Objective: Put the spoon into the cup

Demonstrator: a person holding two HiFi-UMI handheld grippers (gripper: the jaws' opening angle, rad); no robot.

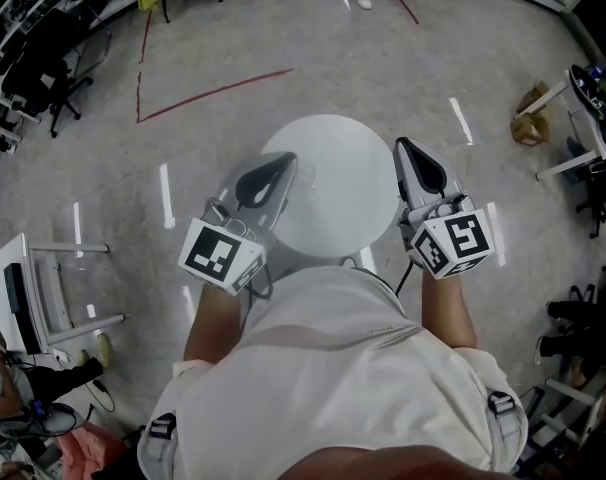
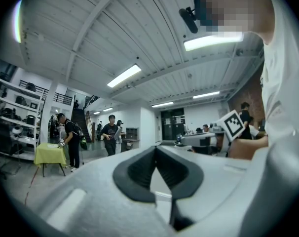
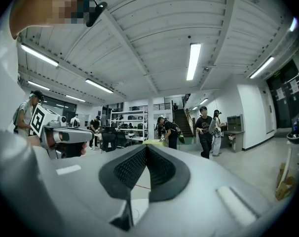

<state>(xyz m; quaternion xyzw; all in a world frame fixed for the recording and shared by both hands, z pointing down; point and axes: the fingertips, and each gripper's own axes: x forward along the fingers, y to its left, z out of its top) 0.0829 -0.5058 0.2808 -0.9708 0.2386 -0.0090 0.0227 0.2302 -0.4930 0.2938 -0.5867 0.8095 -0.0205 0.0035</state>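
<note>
A round white table [image 1: 328,173] stands on grey, apparently red-taped floor [image 1: 403,58].

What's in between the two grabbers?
Only the round white table, with nothing on its top, lies between the left gripper and the right gripper. The head view shows this.

Neither the spoon nor the cup can be made out in any view. What shows is the round white table [image 1: 333,173], with the left gripper [image 1: 288,158] over its near left edge and the right gripper [image 1: 401,144] at its right edge. Each gripper's jaws meet at the tips, holding nothing.
</note>
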